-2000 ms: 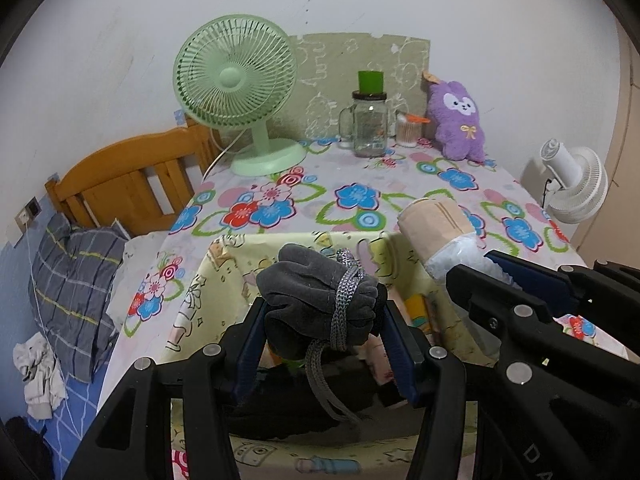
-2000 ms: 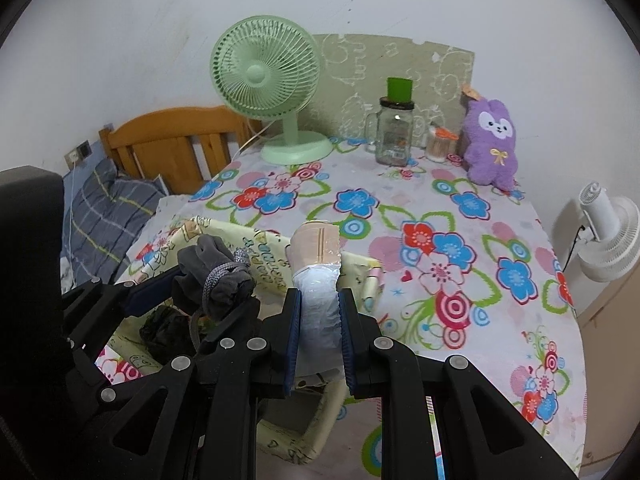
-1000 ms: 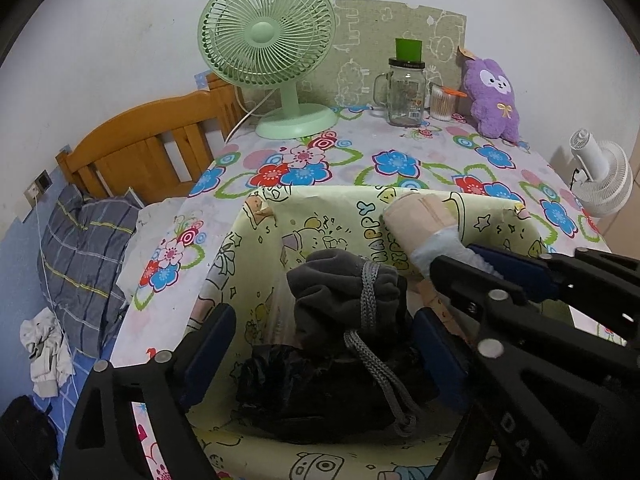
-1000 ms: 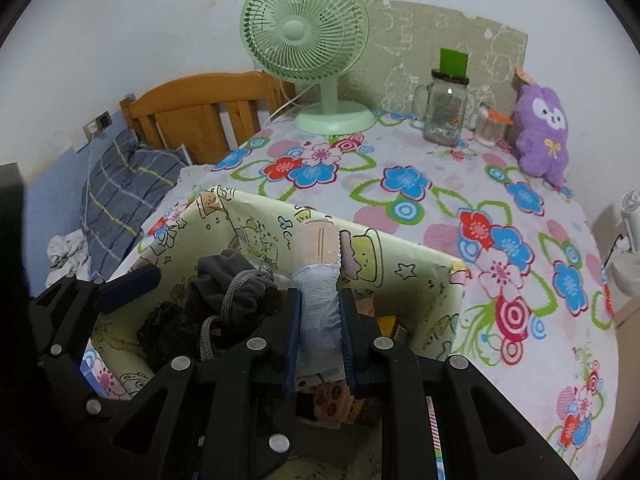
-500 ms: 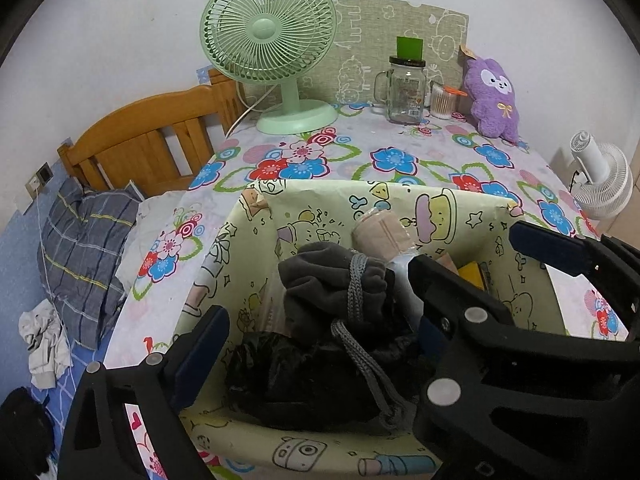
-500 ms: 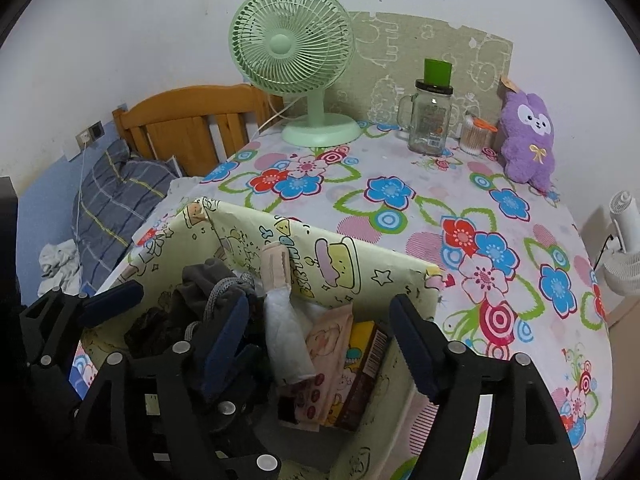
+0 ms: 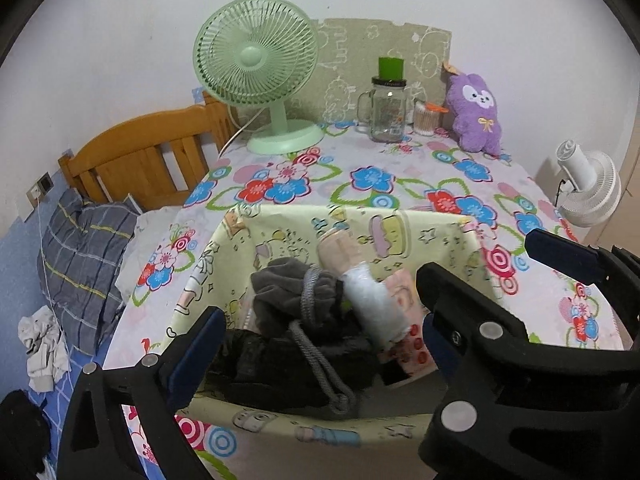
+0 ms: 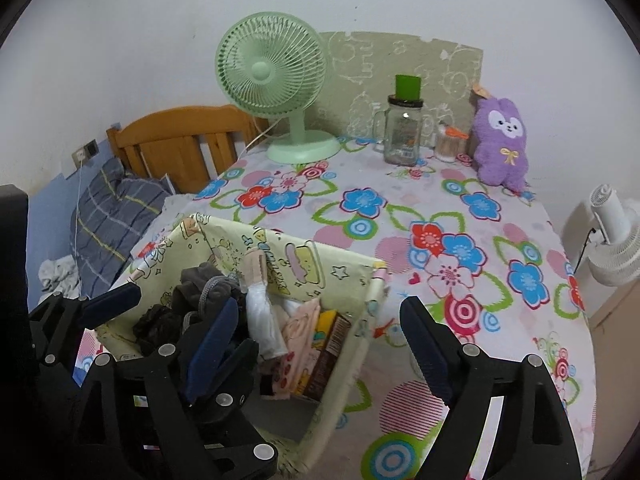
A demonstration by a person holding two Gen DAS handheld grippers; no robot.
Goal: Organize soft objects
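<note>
Fabric bin (image 8: 344,268) sits at the counter's (image 8: 480,208) near-left corner, w/ bare floral cloth to its right and behind, up to the green fan (image 8: 272,76), jar (image 8: 402,136) and purple plush (image 8: 502,140) along the wall. Inside the bin: grey pouch (image 7: 296,292) on dark cloth, w/ a pink-and-white roll (image 7: 360,280) leaning beside it, touching. Left gripper (image 7: 316,336) hovers over the bin's near edge — jaws wide apart, holding nothing. Right gripper (image 8: 320,336) is level w/ the bin's right wall, also spread wide and empty — one finger over the bin, the other out over the cloth.
</note>
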